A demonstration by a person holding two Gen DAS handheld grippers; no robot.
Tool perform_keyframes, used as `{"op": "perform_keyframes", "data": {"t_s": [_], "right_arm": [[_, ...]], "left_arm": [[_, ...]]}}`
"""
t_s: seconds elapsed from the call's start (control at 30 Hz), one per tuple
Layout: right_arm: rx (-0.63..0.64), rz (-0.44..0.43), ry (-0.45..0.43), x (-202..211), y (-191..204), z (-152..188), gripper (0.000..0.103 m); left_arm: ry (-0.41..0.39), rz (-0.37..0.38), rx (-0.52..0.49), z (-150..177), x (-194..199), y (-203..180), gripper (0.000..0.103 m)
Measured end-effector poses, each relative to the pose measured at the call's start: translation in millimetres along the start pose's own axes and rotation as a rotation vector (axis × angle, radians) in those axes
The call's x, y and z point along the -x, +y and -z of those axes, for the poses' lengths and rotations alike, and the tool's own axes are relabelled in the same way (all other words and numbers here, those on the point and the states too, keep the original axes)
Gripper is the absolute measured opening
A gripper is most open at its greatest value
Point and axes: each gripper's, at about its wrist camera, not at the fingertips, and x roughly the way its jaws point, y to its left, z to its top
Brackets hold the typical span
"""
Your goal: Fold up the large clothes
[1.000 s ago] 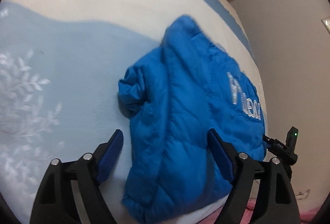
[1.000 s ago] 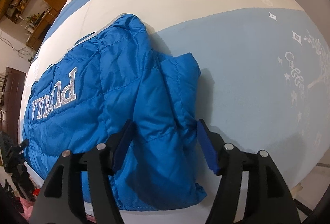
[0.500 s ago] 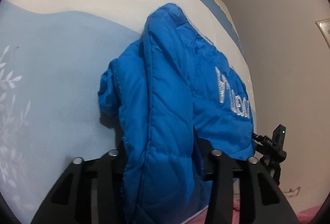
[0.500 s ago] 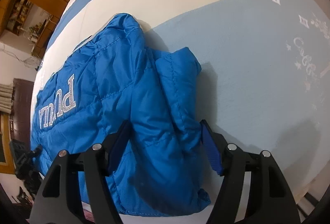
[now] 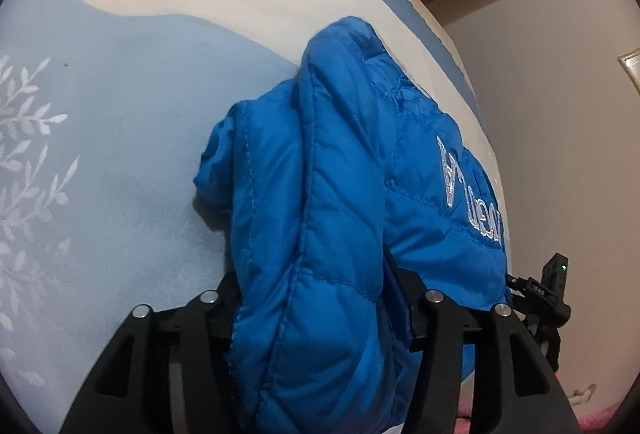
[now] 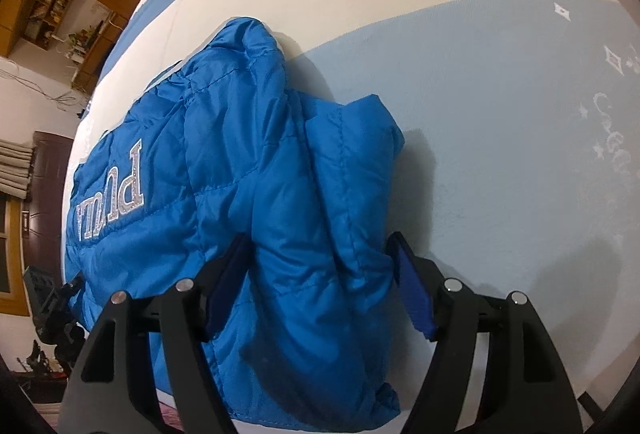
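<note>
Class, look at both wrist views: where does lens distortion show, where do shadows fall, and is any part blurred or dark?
Left wrist view: the bedspread bulges like a dome, the corners go black, and the blue jacket close to the lens looks soft. Right wrist view: the same fisheye curve, sharper lettering, and soft shadows on the bedspread right of the jacket and by the right gripper.

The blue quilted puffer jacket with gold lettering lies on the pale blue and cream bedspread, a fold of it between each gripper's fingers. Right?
One detail is wrong: the lettering is silver-white, not gold, as the right wrist view shows. The blue quilted puffer jacket does lie on the pale blue and cream bedspread, a fold between the fingers of the left gripper and the right gripper.
</note>
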Motion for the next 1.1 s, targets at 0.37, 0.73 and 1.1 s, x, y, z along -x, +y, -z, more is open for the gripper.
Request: {"op": "perform_keyframes", "data": {"t_s": [0.37,0.73,1.1], "right_arm": [[0.116,0.038,-0.027,27,17,-6,0.068],[0.228,0.143,-0.039,82,46,-9,0.066],[0.308,0.170,-0.041,112,57,-4,0.066]], "left_arm": [[-0.065,-0.099,-0.025,-3,27,-52,0.039],[-0.148,-0.115,-0.202,0,60,-183,0.036],[-0.027,-0.132,-0.332,14,-12,-292,0.037]]}}
